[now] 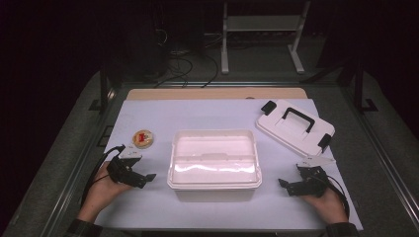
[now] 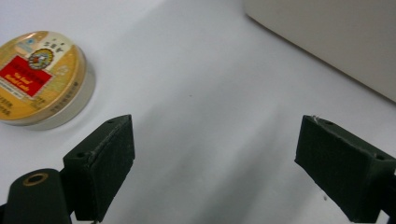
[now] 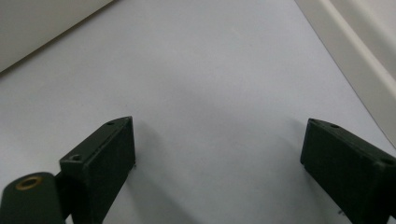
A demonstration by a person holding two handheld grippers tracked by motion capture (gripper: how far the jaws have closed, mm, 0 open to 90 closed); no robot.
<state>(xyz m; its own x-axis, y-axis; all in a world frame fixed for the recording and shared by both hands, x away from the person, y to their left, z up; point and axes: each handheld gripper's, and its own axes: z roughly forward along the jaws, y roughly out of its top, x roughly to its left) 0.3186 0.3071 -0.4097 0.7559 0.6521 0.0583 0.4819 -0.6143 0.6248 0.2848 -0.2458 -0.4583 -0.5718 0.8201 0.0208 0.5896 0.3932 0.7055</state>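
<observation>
Both tools idle on counter, flanking open white box. Left tool jaws wide apart, empty; right tool same. Round tin sits just left of box, lid off to box's far right. Risks, imo: tin low, flat, slick, so pinch may skid; lid reach could clip box rim.

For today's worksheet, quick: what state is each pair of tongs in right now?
Left tongs: open, holding nothing.
Right tongs: open, holding nothing.
</observation>
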